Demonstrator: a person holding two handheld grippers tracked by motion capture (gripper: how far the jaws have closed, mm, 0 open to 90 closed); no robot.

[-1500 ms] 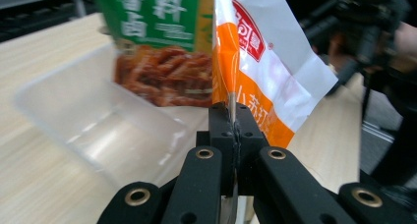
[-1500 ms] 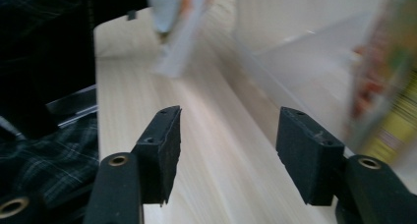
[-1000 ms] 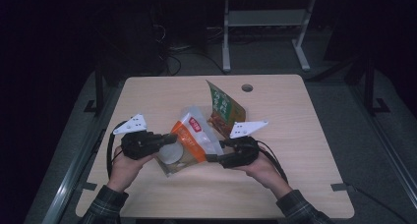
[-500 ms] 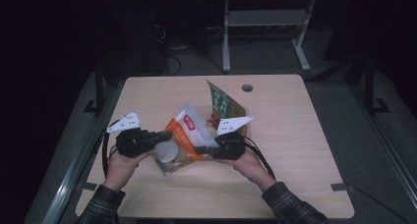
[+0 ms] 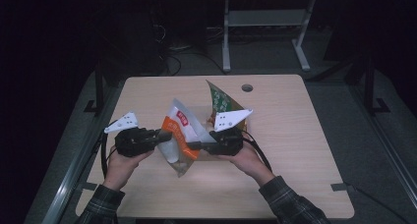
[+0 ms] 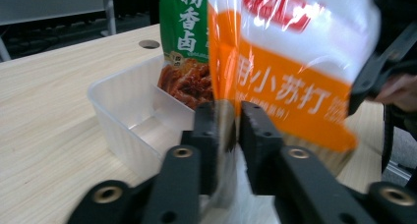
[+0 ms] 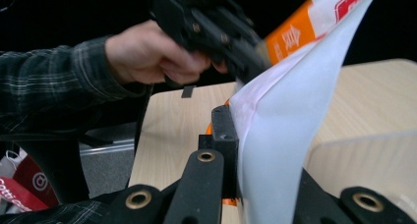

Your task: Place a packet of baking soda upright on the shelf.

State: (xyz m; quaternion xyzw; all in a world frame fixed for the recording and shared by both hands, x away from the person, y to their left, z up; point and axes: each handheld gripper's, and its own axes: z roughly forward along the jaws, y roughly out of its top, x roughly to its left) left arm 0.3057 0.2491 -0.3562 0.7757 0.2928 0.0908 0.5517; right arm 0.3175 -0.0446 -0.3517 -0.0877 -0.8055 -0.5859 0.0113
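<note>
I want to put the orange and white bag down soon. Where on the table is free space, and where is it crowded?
The table is bare on its right half, from the round hole to the near right corner, and along the near edge between the sleeves. The far left corner is also free. The middle is crowded: the orange and white bag, the green bag and the clear tray.

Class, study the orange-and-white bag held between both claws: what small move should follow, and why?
Probably the right claw, shut on the orange-and-white bag, carries it over the clear tray, since the left claw has just been opening around its edge.
</note>
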